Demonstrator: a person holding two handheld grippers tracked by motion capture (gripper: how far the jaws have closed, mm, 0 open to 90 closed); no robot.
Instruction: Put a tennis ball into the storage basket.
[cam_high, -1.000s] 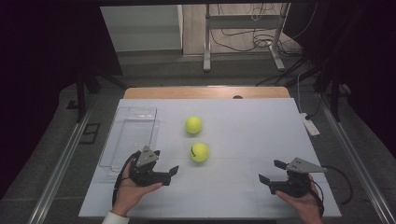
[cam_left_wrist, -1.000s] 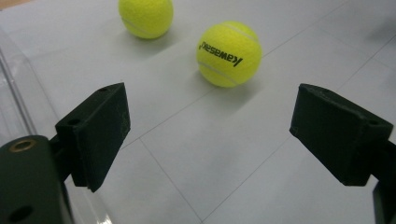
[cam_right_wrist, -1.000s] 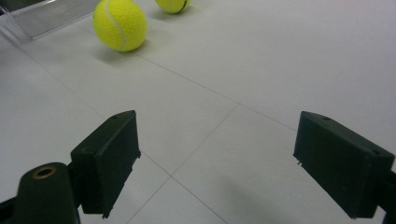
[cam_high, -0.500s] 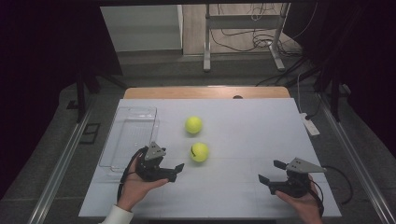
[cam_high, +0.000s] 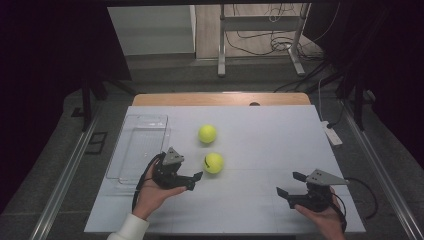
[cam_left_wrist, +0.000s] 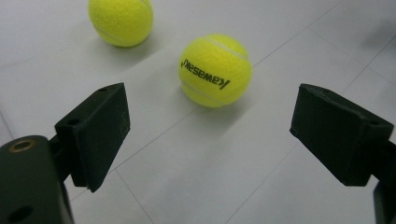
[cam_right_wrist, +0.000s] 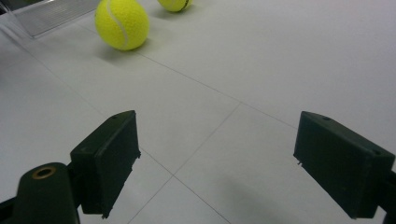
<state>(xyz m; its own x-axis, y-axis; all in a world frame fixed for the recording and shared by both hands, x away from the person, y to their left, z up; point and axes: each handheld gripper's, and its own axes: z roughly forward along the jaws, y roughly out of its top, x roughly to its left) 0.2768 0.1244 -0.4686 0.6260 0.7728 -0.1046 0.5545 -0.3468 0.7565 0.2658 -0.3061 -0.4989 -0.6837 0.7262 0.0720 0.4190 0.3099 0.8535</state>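
Two yellow tennis balls lie on the white table (cam_high: 260, 145). The far ball (cam_high: 207, 133) sits mid-table, and the near ball (cam_high: 213, 163), with black lettering, lies just in front of it. My left gripper (cam_high: 195, 181) is open, a little to the left of and before the near ball. In the left gripper view the near ball (cam_left_wrist: 215, 70) lies just beyond the open jaws of the left gripper (cam_left_wrist: 210, 126), with the far ball (cam_left_wrist: 121, 21) behind it. My right gripper (cam_high: 288, 183) stands open near the front right, holding nothing. Ahead of the right gripper (cam_right_wrist: 217, 135) are both balls, one (cam_right_wrist: 122, 23) nearer and one (cam_right_wrist: 175, 3) farther.
A clear plastic tray (cam_high: 140, 147) stands at the table's left, just behind the left hand; its edge (cam_right_wrist: 56, 14) appears in the right gripper view. A white power strip (cam_high: 331, 134) lies at the right table edge. Metal stand legs rise beyond the far edge.
My left gripper has moved to the right, closer to the near ball. The right gripper and both balls have stayed in place.
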